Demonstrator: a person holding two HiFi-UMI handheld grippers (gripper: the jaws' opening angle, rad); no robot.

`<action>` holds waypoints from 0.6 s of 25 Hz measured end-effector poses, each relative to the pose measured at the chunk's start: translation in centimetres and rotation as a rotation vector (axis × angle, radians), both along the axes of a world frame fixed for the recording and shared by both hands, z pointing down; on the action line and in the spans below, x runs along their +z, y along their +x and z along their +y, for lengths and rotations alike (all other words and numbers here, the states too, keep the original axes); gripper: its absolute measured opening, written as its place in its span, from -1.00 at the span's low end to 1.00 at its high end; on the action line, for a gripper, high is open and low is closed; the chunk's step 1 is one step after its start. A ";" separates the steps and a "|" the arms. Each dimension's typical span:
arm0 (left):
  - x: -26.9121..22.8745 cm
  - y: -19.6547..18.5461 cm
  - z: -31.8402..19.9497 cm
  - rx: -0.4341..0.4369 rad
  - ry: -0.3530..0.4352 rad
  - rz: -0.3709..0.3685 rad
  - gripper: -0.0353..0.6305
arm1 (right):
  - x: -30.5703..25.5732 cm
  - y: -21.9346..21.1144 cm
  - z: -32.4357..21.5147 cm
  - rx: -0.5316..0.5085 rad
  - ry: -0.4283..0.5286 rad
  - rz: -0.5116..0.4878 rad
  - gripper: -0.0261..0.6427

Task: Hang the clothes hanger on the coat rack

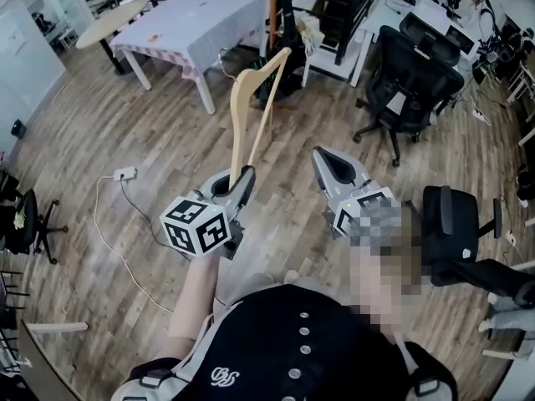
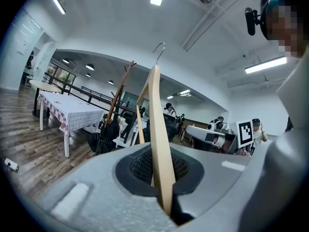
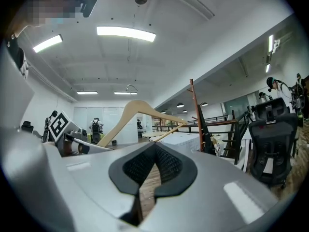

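Nearly upright, the pale wooden hanger (image 1: 236, 115), triangular in outline, stands clamped in the left claw (image 1: 243, 175); the right claw (image 1: 323, 154) beside it is closed, empty.

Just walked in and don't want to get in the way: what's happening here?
A person holds a gripper in each hand. The left gripper is shut on a wooden hanger, holding it upright. The right gripper is shut and empty. The coat rack stands farther off by a table; the hanger is not yet hung.
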State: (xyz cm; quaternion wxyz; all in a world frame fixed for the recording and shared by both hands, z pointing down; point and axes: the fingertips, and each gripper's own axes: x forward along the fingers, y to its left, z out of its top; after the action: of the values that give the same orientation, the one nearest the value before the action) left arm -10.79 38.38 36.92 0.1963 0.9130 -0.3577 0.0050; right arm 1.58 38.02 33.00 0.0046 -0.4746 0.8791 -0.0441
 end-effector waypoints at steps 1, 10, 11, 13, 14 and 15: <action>-0.1 0.2 -0.2 0.000 0.004 -0.007 -0.89 | -0.2 -0.2 -0.1 -0.008 0.004 -0.001 -0.92; -1.8 3.2 -2.0 -0.002 0.065 -0.037 -0.89 | -1.0 -0.1 -1.7 -0.032 0.010 -0.031 -0.92; -1.9 3.6 -2.1 -0.001 0.070 -0.037 -0.89 | -1.0 0.0 -1.7 -0.037 0.009 -0.027 -0.92; -2.0 4.2 -2.4 -0.003 0.074 -0.031 -0.89 | -0.8 0.3 -1.9 -0.047 0.009 -0.014 -0.92; -2.0 4.5 -2.6 -0.005 0.073 -0.023 -0.89 | -0.8 0.6 -1.9 -0.051 0.010 -0.009 -0.92; -2.0 4.8 -2.8 -0.008 0.068 -0.012 -0.89 | -0.8 0.8 -2.0 -0.055 0.011 -0.008 -0.92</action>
State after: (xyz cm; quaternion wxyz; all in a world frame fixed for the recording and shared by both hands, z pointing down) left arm -6.03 35.55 34.93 0.1627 0.9177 -0.3623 -0.0024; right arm 2.41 36.01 32.21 0.0092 -0.4503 0.8919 -0.0414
